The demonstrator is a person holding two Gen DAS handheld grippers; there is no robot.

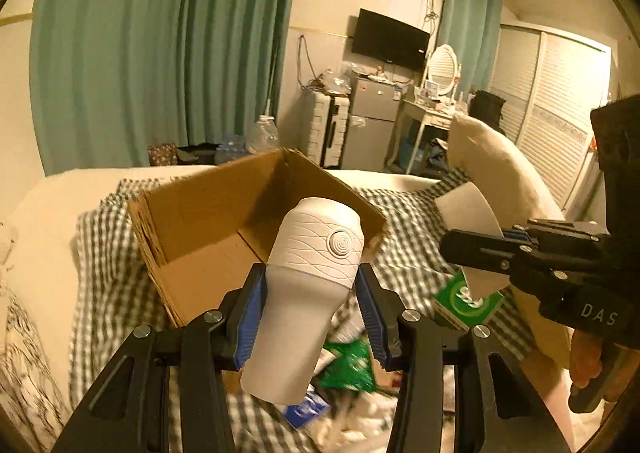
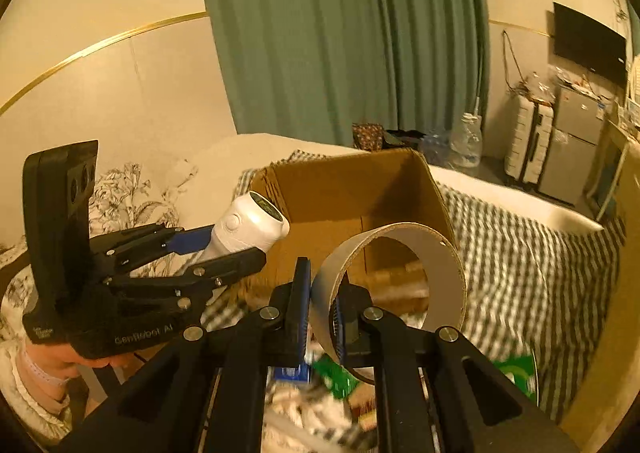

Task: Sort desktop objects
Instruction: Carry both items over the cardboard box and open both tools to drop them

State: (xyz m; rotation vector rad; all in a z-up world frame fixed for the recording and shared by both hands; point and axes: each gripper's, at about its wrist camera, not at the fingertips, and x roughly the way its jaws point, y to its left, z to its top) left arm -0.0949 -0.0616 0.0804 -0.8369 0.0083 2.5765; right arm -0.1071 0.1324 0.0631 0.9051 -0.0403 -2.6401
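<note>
My left gripper point(image 1: 310, 273) is shut on a white ribbed flask point(image 1: 308, 285), its blue pads clamped on the flask's waist. It holds the flask tilted in the air just in front of the open cardboard box point(image 1: 208, 213). In the right wrist view the left gripper point(image 2: 238, 243) and the flask point(image 2: 250, 219) hang at the left rim of the box point(image 2: 352, 193). My right gripper point(image 2: 322, 285) is shut on the wall of a cardboard ring point(image 2: 448, 285), lifted before the box. From the left wrist view, the right gripper point(image 1: 476, 245) and ring point(image 1: 472, 213) sit at the right.
The box rests on a grey checked blanket point(image 1: 104, 253) over a bed. Below the grippers lies a heap of green packets point(image 1: 348, 369), a green box point(image 1: 468, 301) and a blue carton point(image 1: 308, 411). A cream pillow point(image 1: 492, 161) stands behind on the right.
</note>
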